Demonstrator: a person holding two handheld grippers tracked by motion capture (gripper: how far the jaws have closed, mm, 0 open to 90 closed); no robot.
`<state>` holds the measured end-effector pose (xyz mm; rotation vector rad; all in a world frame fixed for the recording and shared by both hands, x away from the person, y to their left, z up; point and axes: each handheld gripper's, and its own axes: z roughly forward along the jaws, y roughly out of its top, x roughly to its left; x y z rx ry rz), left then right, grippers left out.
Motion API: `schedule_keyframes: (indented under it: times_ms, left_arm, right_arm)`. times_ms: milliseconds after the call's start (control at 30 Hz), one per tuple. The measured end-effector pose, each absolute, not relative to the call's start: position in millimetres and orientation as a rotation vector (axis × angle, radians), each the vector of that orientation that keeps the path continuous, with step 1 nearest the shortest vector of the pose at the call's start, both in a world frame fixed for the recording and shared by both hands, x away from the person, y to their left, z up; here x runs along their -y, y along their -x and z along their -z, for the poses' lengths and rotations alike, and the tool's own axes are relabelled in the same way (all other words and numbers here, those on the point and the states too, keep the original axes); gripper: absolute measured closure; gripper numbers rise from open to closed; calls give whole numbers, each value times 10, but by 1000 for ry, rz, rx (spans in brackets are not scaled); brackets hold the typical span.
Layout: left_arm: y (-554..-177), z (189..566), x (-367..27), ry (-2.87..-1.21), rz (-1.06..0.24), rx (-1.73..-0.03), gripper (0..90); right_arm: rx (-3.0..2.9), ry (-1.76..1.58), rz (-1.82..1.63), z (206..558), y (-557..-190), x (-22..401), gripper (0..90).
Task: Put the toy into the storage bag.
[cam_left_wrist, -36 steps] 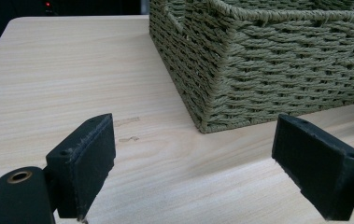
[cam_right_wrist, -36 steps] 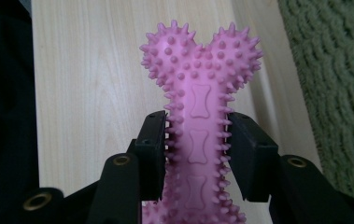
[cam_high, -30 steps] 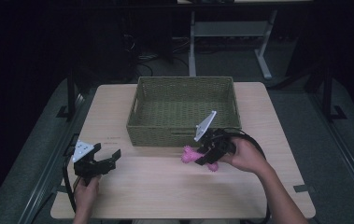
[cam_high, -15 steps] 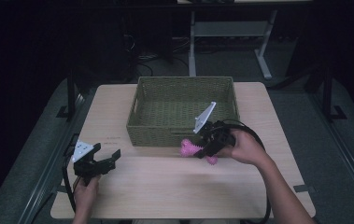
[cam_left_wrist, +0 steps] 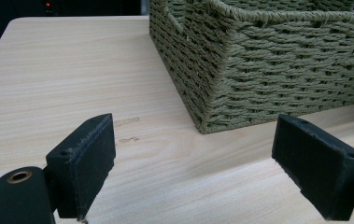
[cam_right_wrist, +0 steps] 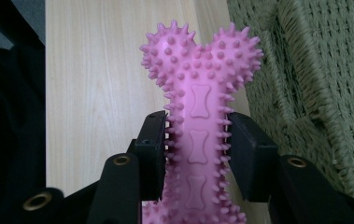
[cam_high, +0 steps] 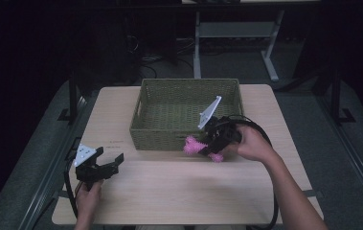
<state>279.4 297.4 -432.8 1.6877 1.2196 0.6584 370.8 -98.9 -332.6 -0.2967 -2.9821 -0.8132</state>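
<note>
A pink spiky bone-shaped toy [cam_right_wrist: 198, 112] is clamped by its shaft between my right gripper's [cam_right_wrist: 197, 140] two black pads. In the high view that toy [cam_high: 194, 145] hangs just above the table, in front of the near wall of the green woven basket [cam_high: 160, 134], with the right gripper [cam_high: 208, 146] shut on it. My left gripper [cam_high: 109, 165] rests low at the table's front left, held by a hand. Its jaws stand wide apart with nothing between them [cam_left_wrist: 193, 163], facing the basket's near corner [cam_left_wrist: 221, 98].
The light wooden table [cam_high: 179, 187] has bare room in front of the basket and between the two hands. Black cables trail from both grippers. Beyond the far edge, a dark floor with desk legs [cam_high: 270, 62] and cables.
My right gripper has lifted the pink bone off the table and carried it a little up toward the basket's near wall. The left gripper has stayed where it was.
</note>
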Motion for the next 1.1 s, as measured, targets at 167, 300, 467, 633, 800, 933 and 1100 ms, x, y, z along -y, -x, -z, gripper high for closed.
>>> schedule_keyframes:
  times_ms: [167, 300, 467, 633, 800, 933, 1100]
  left_arm:
    - [-2794, 4328, -2972, -1688, -659, -1221, 130]
    - [-2794, 4329, -2972, -1690, -660, -1221, 130]
    - [-2793, 4328, -2973, -1692, -661, -1220, 130]
    - [-2795, 4329, -2977, -1690, -661, -1221, 130]
    - [-2796, 4331, -2974, -1688, -660, -1223, 130]
    - [-2795, 4329, -2974, -1688, -659, -1224, 130]
    - [-2797, 4331, -2975, -1685, -659, -1225, 130]
  right_arm:
    - [2987, 304, 809, 3286, -3745, 1001, 584]
    - [2987, 307, 823, 3221, -3785, 1007, 583]
    - [2997, 313, 805, 3161, -3852, 1002, 583]
    - [3008, 314, 791, 3111, -3926, 1011, 584]
    - [3010, 322, 789, 3056, -3991, 1024, 584]
    - [3017, 332, 779, 2998, -4059, 1023, 584]
    - [3025, 336, 769, 2932, -4137, 1021, 583]
